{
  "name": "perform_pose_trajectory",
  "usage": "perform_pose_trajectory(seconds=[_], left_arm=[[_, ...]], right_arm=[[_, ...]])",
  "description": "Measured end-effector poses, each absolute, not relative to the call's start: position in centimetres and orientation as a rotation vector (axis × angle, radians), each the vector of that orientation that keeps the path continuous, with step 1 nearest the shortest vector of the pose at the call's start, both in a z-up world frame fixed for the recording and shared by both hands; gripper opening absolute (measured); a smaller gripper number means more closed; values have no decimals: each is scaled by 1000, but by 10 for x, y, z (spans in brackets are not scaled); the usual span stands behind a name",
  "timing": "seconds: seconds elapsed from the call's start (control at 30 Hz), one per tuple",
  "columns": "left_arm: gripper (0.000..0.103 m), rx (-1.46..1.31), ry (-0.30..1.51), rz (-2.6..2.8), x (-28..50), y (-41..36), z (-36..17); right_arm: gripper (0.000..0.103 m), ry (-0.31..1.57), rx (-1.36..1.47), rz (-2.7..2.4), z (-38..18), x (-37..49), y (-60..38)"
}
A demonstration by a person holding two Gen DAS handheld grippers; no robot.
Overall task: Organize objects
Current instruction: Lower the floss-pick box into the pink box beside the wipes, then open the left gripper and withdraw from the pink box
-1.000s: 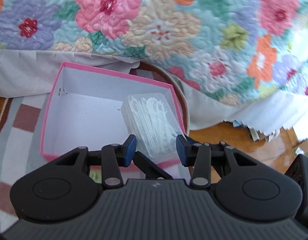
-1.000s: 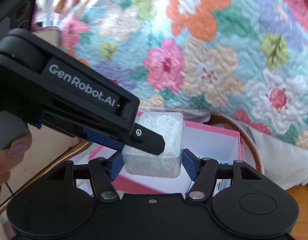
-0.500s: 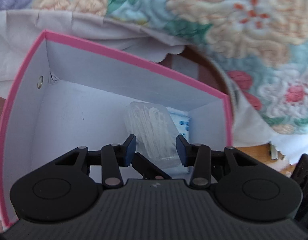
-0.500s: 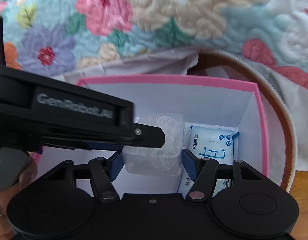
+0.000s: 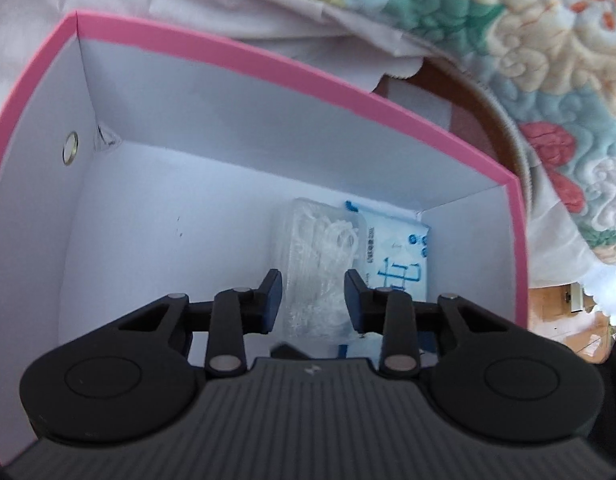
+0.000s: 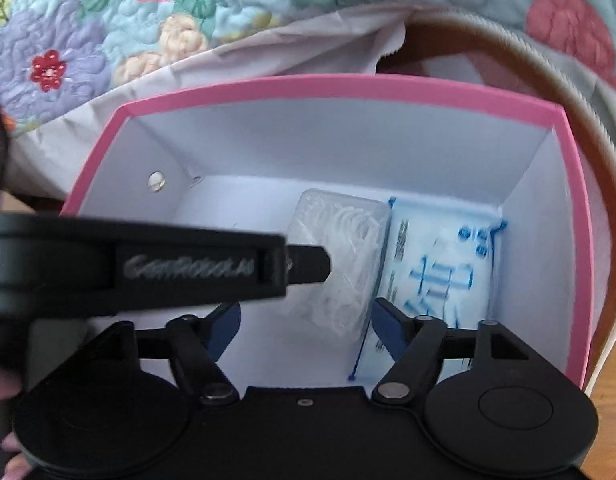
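Note:
A clear plastic case of white floss picks (image 5: 316, 268) (image 6: 340, 264) lies on the floor of a pink-rimmed white box (image 5: 268, 60) (image 6: 348, 88), next to a blue and white tissue pack (image 5: 396, 256) (image 6: 444, 264). My left gripper (image 5: 313, 300) sits low inside the box with its pads on either side of the case. My right gripper (image 6: 306, 328) is open just behind the case, pads clear of it. The left gripper's body (image 6: 148, 268) crosses the right wrist view.
The box stands on a round woven tray (image 6: 580, 128) beside a floral quilt (image 5: 508, 20) with a white cloth edge. A small metal eyelet (image 5: 70, 154) is in the box's left wall. Wooden floor (image 5: 568, 320) shows at the right.
Both grippers have lowered the floss case into the box beside the tissue pack. The right gripper has opened and let go of it.

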State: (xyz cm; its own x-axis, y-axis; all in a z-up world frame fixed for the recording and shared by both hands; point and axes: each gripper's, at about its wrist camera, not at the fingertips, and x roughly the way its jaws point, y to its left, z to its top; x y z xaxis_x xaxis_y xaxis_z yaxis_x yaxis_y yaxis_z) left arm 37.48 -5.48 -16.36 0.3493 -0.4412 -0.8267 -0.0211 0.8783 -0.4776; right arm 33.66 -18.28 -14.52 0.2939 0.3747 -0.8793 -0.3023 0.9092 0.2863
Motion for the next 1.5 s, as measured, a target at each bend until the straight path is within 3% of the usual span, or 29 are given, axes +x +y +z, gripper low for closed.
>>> perform_pose_trajectory(seconds=[0.1, 0.17, 0.23, 0.37, 0.63, 1.13, 1.5], left_arm=[[31, -425, 1187, -270, 374, -60, -164], [30, -419, 1179, -268, 374, -63, -164], [30, -424, 1172, -268, 375, -64, -164], [30, -406, 1139, -263, 374, -65, -158], [31, -266, 1114, -264, 342, -79, -120], [41, -130, 1073, -293, 257, -42, 3], [42, -56, 1047, -298, 173, -10, 70]], right_arm=[[73, 1154, -6, 455, -147, 326, -183], [60, 1145, -44, 425, -149, 323, -180], [40, 1158, -31, 385, -152, 324, -181], [30, 1123, 23, 339, -153, 329, -186], [34, 1060, 64, 364, -123, 298, -201], [43, 851, -16, 505, 13, 205, -220], [47, 877, -96, 631, 52, 142, -201]])
